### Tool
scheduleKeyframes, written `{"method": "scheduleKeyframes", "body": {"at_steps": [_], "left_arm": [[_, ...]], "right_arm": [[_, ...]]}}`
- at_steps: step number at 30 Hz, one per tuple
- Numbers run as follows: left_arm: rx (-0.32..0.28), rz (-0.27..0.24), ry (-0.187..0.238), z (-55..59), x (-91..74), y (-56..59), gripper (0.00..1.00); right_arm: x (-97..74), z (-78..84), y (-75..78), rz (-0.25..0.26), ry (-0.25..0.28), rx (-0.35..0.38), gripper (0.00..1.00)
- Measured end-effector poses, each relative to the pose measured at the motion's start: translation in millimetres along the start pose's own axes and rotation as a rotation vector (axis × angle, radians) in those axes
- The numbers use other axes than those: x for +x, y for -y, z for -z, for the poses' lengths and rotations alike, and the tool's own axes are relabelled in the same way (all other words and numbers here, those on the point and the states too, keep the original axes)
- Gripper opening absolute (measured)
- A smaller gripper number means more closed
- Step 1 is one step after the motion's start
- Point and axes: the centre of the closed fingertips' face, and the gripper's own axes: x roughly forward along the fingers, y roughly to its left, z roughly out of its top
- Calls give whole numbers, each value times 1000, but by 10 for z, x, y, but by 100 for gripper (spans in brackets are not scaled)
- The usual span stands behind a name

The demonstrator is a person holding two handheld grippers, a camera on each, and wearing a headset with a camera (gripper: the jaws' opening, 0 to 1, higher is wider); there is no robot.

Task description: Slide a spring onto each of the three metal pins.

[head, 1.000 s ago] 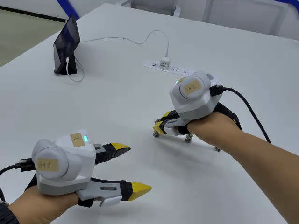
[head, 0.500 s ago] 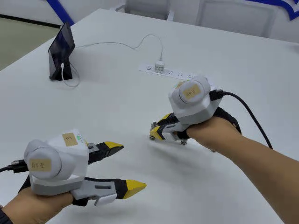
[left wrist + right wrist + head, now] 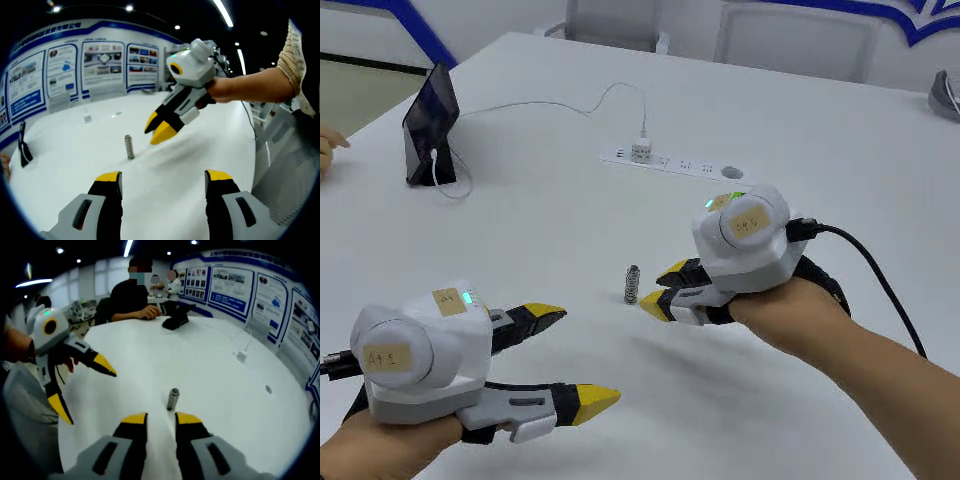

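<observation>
**Q:** Where is the task's piece standing?

**A:** A small grey metal pin (image 3: 632, 284), with a coiled spring (image 3: 129, 147) wound around its shaft, is standing upright on the bare white counter (image 3: 560, 230). In the head view it is sitting just beside the tips of the right claw (image 3: 660, 289), not touching them. In the right gripper view it is rising just beyond the gap between that claw's yellow-tipped jaws.

**Q:** How are the two claws standing?

**A:** The right claw is hovering low over the counter. Its jaws are parting only narrowly and are gripping nothing. The left claw (image 3: 582, 355) is lying nearer the person, well apart from the pin. Its jaws are spreading wide, with nothing between them.

**Q:** What else is sitting on the counter?

**A:** A black tablet on a stand (image 3: 428, 125) is standing near the far left edge. A white power strip (image 3: 670, 163) is lying beyond the pin, and a thin white cable (image 3: 550, 103) is running from it towards the tablet. In the right gripper view, a person in a dark top (image 3: 131, 295) is sitting at the counter's far side.
</observation>
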Motion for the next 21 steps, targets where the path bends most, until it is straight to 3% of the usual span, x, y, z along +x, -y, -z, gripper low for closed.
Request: {"method": "scheduleKeyframes", "body": {"at_steps": [10, 21], "left_arm": [[2, 0, -3, -10, 0, 22, 71], [4, 4, 0, -43, 21, 60, 73]], "right_arm": [[-224, 81, -114, 11, 49, 25, 26], [-465, 294, -115, 32, 69, 60, 29]]}}
